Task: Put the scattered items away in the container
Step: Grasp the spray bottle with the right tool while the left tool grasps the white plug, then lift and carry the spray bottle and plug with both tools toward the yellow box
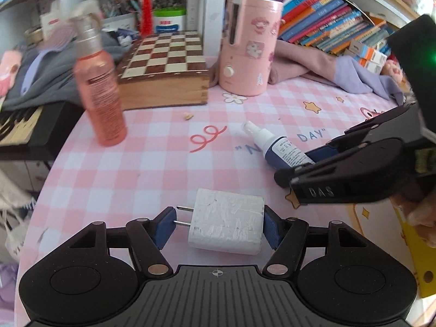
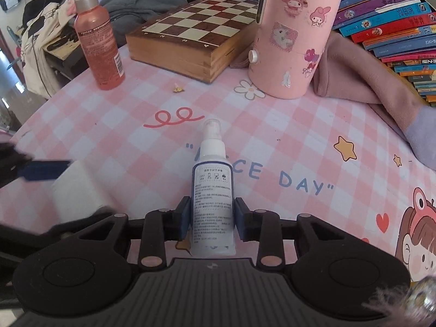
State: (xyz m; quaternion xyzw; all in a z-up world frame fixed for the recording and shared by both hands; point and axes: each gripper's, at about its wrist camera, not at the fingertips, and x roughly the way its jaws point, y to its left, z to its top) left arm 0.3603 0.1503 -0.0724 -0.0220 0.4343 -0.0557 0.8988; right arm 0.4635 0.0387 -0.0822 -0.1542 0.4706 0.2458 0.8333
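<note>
While the right gripper (image 2: 210, 215) is clamped on a small navy-and-white plastic spray bottle (image 2: 213, 190), its blue pads pressing the bottle's two sides, the bottle lies flat on the pink-and-white checked tablecloth (image 2: 109, 136) with its clear-capped nozzle pointing away from the camera, over the blue lettering printed on the cloth. From the left wrist view the same bottle (image 1: 275, 147) shows with its base end pinched between the black fingers of that right gripper (image 1: 297, 171), which reaches in from the right edge.

The left gripper (image 1: 218, 226) straddles a white rectangular plastic plug adapter (image 1: 227, 220) lying on the cloth, its two metal prongs pointing to the left. One blue pad (image 1: 272, 229) touches the adapter's flat end, and the other pad sits at the prong tips; whether it presses on them I cannot tell. In the right wrist view the adapter is only a white blur (image 2: 79, 190) at the left, just beside the spray bottle.

Farther back stand a tall translucent coral-pink plastic trigger-spray bottle (image 2: 98, 41), a folded wooden chessboard box (image 2: 190, 41) and a pale pink cylindrical humidifier with cartoon stickers (image 2: 294, 35). A dusty-pink cloth (image 2: 368, 81) lies crumpled beside the humidifier, in front of a slanted row of colourful books (image 2: 395, 27). A tiny yellowish scrap (image 2: 178, 89) rests near the chessboard.
</note>
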